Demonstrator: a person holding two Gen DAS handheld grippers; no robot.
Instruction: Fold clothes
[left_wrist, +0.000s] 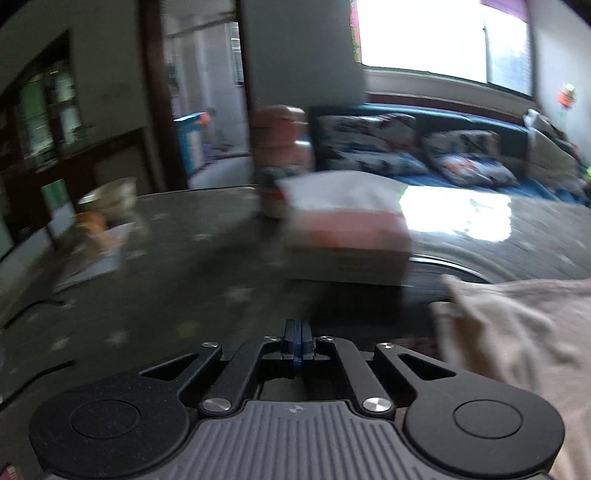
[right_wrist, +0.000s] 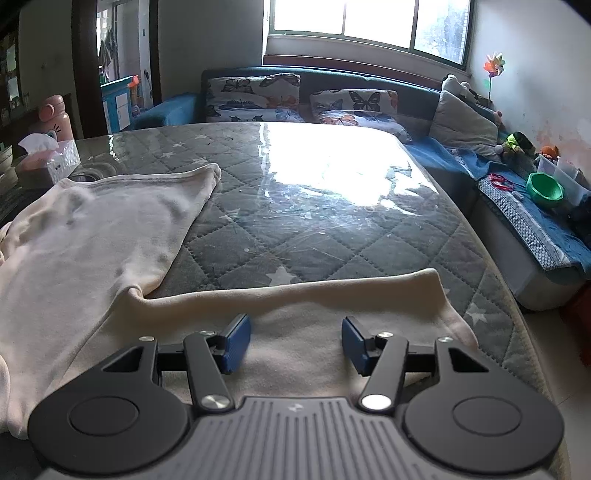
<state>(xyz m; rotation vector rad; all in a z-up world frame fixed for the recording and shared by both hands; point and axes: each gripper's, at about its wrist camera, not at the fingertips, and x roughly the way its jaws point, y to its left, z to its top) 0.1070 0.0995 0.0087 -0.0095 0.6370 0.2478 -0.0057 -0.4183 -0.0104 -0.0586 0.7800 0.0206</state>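
- Quilted grey table (right_wrist: 325, 236) with white stars under a clear glossy cover fills most of the right wrist view; its far half is bare and glares with window light, its right edge drops beside a blue-covered bench, and a sofa with butterfly cushions (right_wrist: 255, 98) lies past its far edge.
- Cream garment (right_wrist: 92, 236) lies flat on the near left part of the table, its long axis running from the near left toward a far tip at mid-table; one long sleeve or leg (right_wrist: 295, 295) branches off across the near edge to the right, ending close to the table's right edge.
- Right tongs (right_wrist: 296, 341) hover low over that branch, level and pointing to the far side, blue pads spread wide with cloth showing between them and nothing pinched.
- Left tongs (left_wrist: 294, 341) point over the dark left part of the table, beside the garment's edge (left_wrist: 517, 350) on their right; the blue pads are pressed together with nothing between them. This view is blurred.
- Tissue box (left_wrist: 347, 236) stands far ahead of the left tongs, a pink bottle (left_wrist: 282, 155) just behind it, and a bowl (left_wrist: 109, 195) at the far left.
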